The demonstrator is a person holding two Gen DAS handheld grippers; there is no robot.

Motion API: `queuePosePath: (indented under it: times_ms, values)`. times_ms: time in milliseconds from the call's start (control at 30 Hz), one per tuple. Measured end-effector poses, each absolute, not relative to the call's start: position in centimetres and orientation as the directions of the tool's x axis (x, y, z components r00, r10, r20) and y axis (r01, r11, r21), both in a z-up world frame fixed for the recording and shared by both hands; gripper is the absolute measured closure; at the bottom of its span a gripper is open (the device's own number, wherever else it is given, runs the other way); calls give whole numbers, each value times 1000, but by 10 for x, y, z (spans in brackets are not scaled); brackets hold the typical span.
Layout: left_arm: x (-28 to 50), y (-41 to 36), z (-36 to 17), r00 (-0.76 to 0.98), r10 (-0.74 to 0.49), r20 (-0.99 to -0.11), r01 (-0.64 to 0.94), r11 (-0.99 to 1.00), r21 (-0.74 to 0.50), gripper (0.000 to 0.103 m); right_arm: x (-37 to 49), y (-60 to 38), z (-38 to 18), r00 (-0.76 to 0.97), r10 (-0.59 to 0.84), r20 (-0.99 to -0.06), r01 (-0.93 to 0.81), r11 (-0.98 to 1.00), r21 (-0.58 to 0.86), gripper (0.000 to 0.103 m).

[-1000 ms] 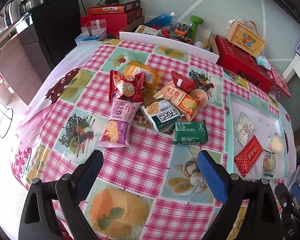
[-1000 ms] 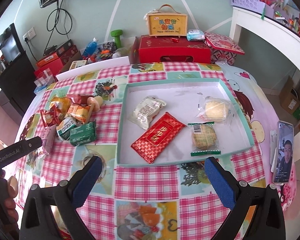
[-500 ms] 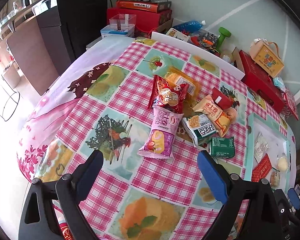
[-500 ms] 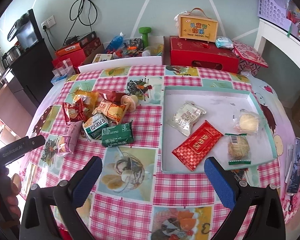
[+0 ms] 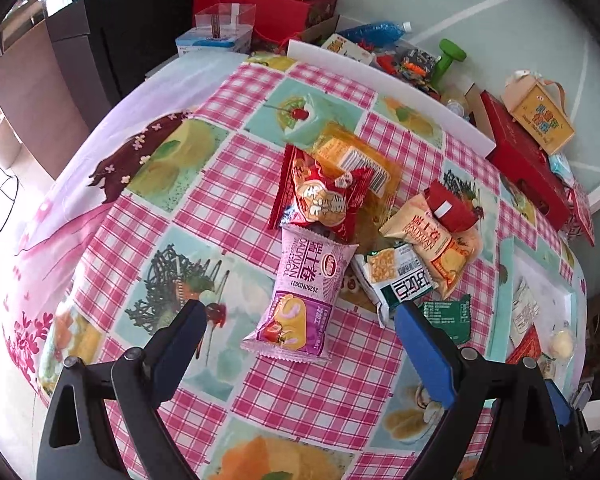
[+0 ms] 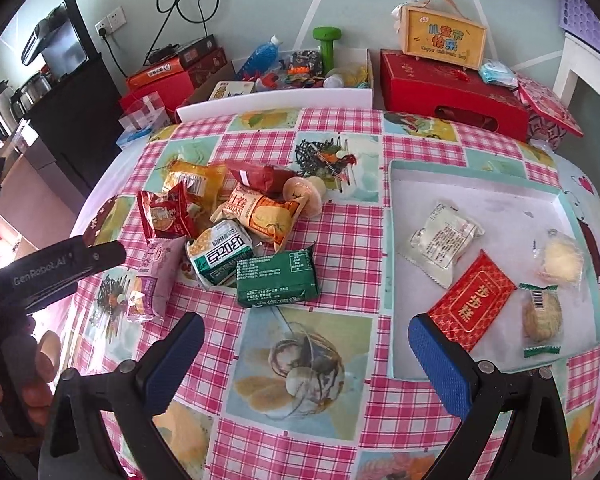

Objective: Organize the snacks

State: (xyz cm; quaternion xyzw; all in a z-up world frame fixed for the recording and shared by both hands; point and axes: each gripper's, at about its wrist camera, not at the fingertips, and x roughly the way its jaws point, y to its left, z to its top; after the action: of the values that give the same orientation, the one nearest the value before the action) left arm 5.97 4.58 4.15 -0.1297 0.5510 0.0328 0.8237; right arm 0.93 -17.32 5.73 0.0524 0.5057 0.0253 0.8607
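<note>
Left gripper (image 5: 298, 322) is spread wide, nothing between the blue pads, hanging over the cloth just short of the snack pile. The pink roll pack (image 5: 306, 294) lies straight ahead of it, its near end sitting between the two fingertips in the left wrist view but not touched by either pad. Its long axis runs away from the gripper, roughly along the pointing line and leaning a bit to the right at the far end, so the jaws straddle its short width; a plain drop and close should catch it, my guess. The red pack (image 5: 322, 196) overlaps its far end, so a grab near the close end looks cleaner. Right gripper (image 6: 306, 346) is also wide and empty, over bare cloth between the pile and the tray (image 6: 394, 264). The green pack (image 6: 278, 278) is the pile item closest to it, ahead and slightly left, long axis crosswise to the fingers. The tray sits right of the pile and already has four snacks. For the pink pack the left hand is clearly nearer; for the green one, the right.
</note>
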Motion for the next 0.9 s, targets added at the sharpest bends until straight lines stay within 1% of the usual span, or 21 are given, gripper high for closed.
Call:
queuePosePath:
  times_ms: [167,400,467,533,600,733,833,900]
  values:
    - [69,50,16,354,-89,-931,-217,960,-174,8,27,-165,28,435,105,-894,-6,994,113,0]
    - [78,51,1,349,-93,-932,-206,963,-174,8,52,-155,2,409,105,-907,-11,994,110,0]
    - [80,50,-2,347,-101,-932,-202,963,-179,10,57,-152,-5,404,103,-909,-10,994,108,0]
    - [82,49,-5,341,-100,-935,-199,964,-176,14,60,-148,-11,410,99,-907,-10,994,104,0]
    - [84,48,-9,337,-99,-936,-196,965,-172,21,63,-146,-16,419,94,-903,-10,995,99,0]
    - [88,45,-16,324,-108,-940,-193,965,-177,29,65,-145,-27,438,78,-896,18,995,95,1]
    - [92,43,-19,325,-86,-942,-200,967,-158,32,65,-143,-28,469,58,-881,8,998,70,5]
    - [93,43,-21,326,-87,-941,-208,965,-161,41,65,-144,-27,483,66,-873,4,997,78,13]
